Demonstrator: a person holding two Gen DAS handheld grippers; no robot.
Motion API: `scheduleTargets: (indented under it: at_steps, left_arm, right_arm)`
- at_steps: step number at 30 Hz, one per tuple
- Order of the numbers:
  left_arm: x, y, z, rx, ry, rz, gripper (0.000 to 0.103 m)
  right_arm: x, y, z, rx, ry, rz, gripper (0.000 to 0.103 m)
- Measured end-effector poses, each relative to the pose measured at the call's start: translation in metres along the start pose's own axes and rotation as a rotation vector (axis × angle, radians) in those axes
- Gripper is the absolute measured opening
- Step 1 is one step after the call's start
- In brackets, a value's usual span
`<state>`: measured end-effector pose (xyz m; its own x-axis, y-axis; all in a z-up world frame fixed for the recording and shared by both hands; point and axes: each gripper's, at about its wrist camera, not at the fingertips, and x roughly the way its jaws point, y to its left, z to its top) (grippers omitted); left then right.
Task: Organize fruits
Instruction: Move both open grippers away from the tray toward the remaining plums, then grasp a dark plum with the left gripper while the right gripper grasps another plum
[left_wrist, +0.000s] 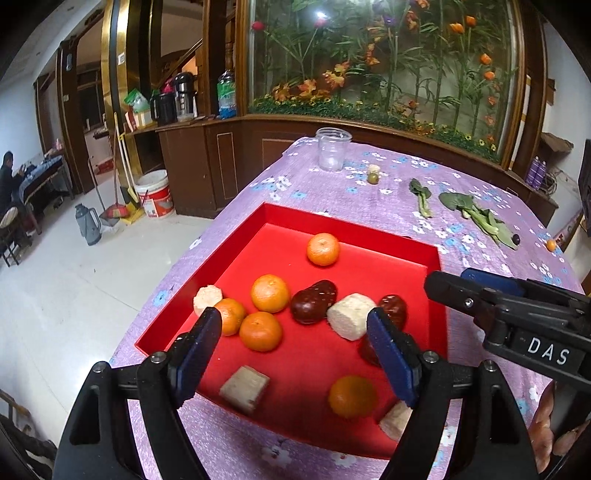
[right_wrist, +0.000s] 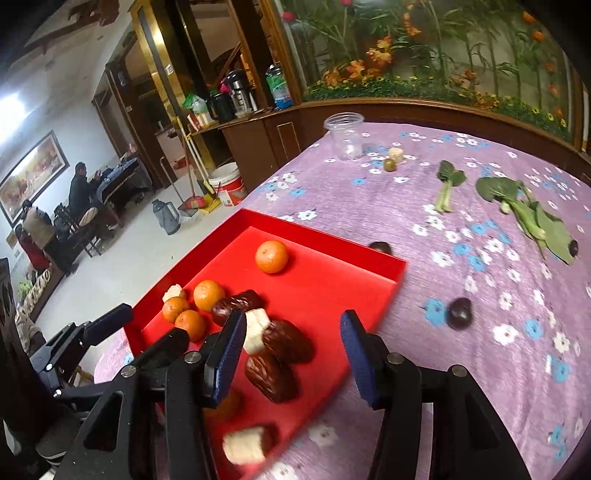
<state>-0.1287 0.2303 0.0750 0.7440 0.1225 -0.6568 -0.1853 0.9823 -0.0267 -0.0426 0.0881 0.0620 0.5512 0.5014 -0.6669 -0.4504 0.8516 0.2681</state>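
Left wrist view: we count five oranges (left_wrist: 270, 293), dates and pale chunks already in the red tray (left_wrist: 236, 243). Left gripper (left_wrist: 295, 334) and right gripper (right_wrist: 291, 341) both spread, empty. Dark fruit (right_wrist: 460, 313) lies right of tray; far small fruit (right_wrist: 389, 164) near the cup (right_wrist: 345, 136) remains.

Home dining room: floral tablecloth (left_wrist: 461, 236), broom (left_wrist: 120, 184), thermos flasks (left_wrist: 183, 94).

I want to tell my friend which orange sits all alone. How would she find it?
Look at the red tray on the purple flowered cloth. Near its far end, towards the clear cup, sits one orange. Nothing touches it, while the other oranges huddle with the dark dates and pale chunks at the near end.
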Motion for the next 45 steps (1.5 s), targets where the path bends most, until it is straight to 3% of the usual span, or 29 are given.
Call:
scheduleTargets:
  at_steps: [12, 22, 29, 36, 40, 45]
  left_arm:
    - [-0.021, -0.034, -0.001, 0.07, -0.02, -0.026, 0.086]
    - [-0.017, -0.018, 0.015, -0.015, -0.003, -0.07, 0.086]
    - [0.004, -0.027, 0.025, -0.035, 0.042, -0.128, 0.086]
    - [0.03, -0.048, 0.045, -0.014, 0.094, -0.194, 0.086]
    - [0.036, -0.068, 0.065, 0.017, 0.086, -0.253, 0.086]
    - [0.052, -0.1, 0.079, 0.05, 0.112, -0.386, 0.086]
  right_arm:
    - [-0.045, -0.05, -0.023, 0.077, -0.055, -0.034, 0.059]
    - [-0.076, -0.125, -0.043, 0.175, -0.07, -0.138, 0.061]
    - [-0.062, -0.147, -0.043, 0.189, -0.028, -0.136, 0.061]
    - [-0.052, -0.169, -0.039, 0.2, -0.008, -0.148, 0.061]
    - [-0.069, -0.207, -0.028, 0.224, -0.031, -0.246, 0.061]
    - [-0.088, -0.242, -0.007, 0.257, -0.062, -0.327, 0.061]
